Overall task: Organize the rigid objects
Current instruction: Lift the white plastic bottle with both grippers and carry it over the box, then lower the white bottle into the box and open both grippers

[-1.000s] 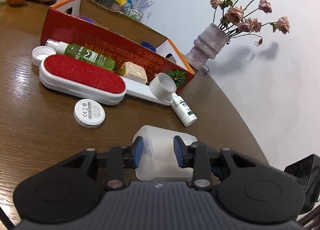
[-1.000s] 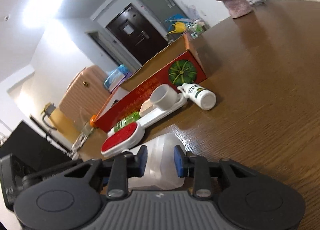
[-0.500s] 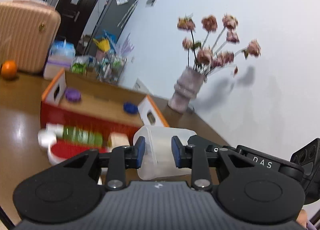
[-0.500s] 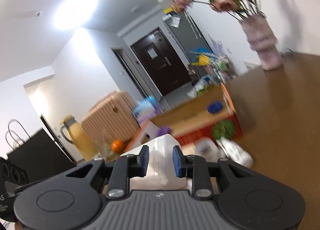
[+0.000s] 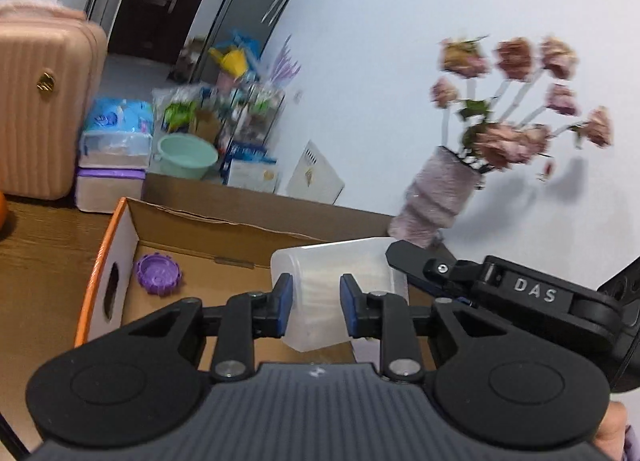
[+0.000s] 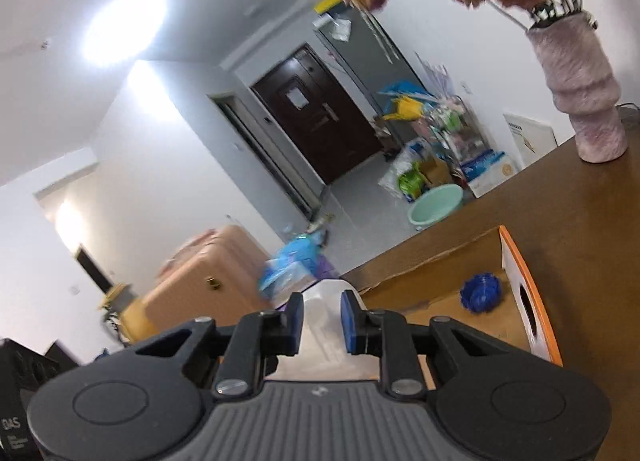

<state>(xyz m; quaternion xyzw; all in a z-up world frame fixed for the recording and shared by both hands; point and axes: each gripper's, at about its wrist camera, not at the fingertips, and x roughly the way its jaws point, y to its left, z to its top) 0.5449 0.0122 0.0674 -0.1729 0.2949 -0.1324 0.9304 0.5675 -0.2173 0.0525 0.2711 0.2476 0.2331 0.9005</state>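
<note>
A: What's changed? A second ago the translucent plastic container lay on the tabletop beside the brush and bottles.

B: Now it's up in the air, over the open cardboard box. Both grippers carry it. The left gripper has its blue pads pressed against the container's sides, closed onto it. The right gripper looks closed onto the other end too, with white plastic filling the gap between its pads.

A: So what does that mean for the task?

B: I'd judge the lift and carry are done and the drop into the box comes next. The box floor below looks bare enough to take it.

A: What's already in there?

B: A purple cap at the far left corner and a blue cap near the right end wall.

A: And what can't you make out?

B: The items that were on the tabletop are out of view, hidden below the gripper bodies. The box's near wall is covered too, so I can't tell how much clearance the container has. The vase of dried flowers and the background are smeared with motion blur.
</note>
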